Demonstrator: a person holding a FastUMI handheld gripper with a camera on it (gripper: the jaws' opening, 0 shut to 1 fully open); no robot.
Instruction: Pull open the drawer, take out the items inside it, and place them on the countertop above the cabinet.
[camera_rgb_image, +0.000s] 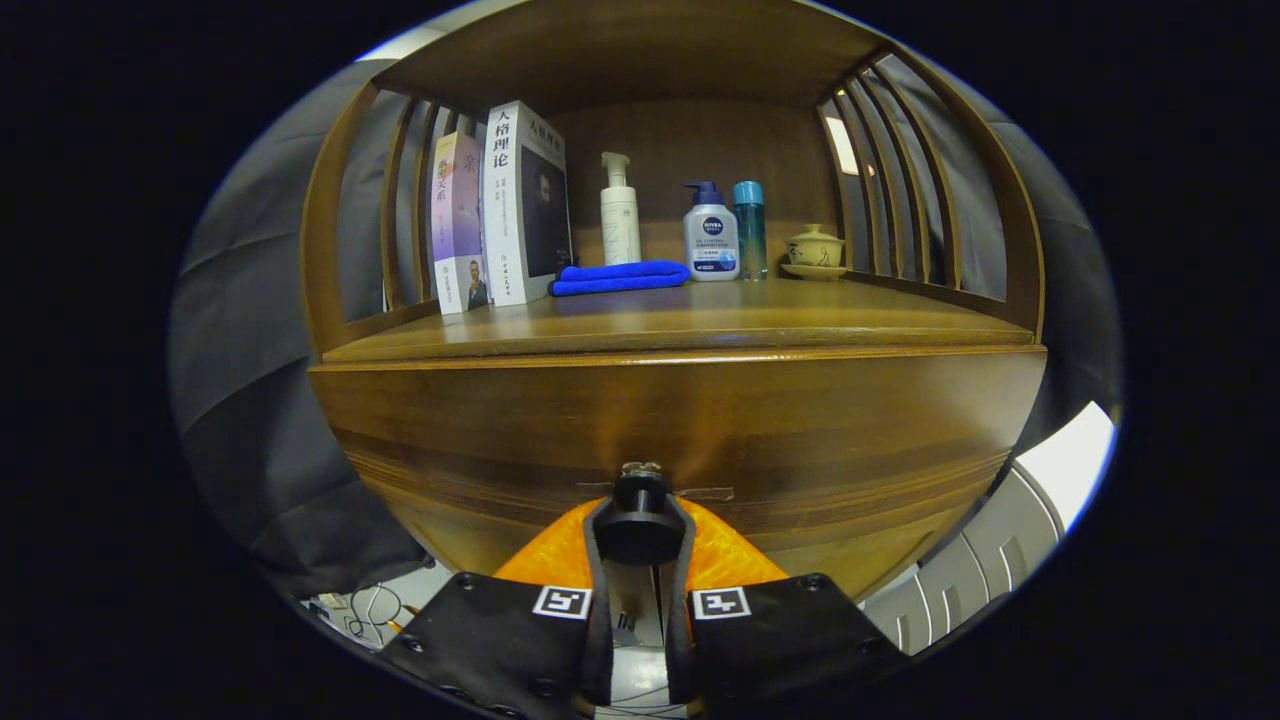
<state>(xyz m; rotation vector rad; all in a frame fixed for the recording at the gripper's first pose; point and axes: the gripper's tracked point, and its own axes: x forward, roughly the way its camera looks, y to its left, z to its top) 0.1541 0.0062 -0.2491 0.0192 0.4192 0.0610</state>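
Observation:
A brown wooden cabinet fills the view, with its drawer front (680, 430) right before me. A dark round knob (640, 520) sticks out of the drawer front at its lower middle. My gripper (640, 535) is shut on that knob, one finger pressing on each side of it. The drawer's inside is hidden. Above the drawer runs the wooden countertop (700, 320), its front half bare.
At the back of the countertop stand two books (500, 210), a folded blue cloth (620, 277), a white pump bottle (620, 210), a lotion pump bottle (711, 232), a teal bottle (749, 225) and a small lidded teacup (815, 250). Slatted wooden sides and a top board enclose it.

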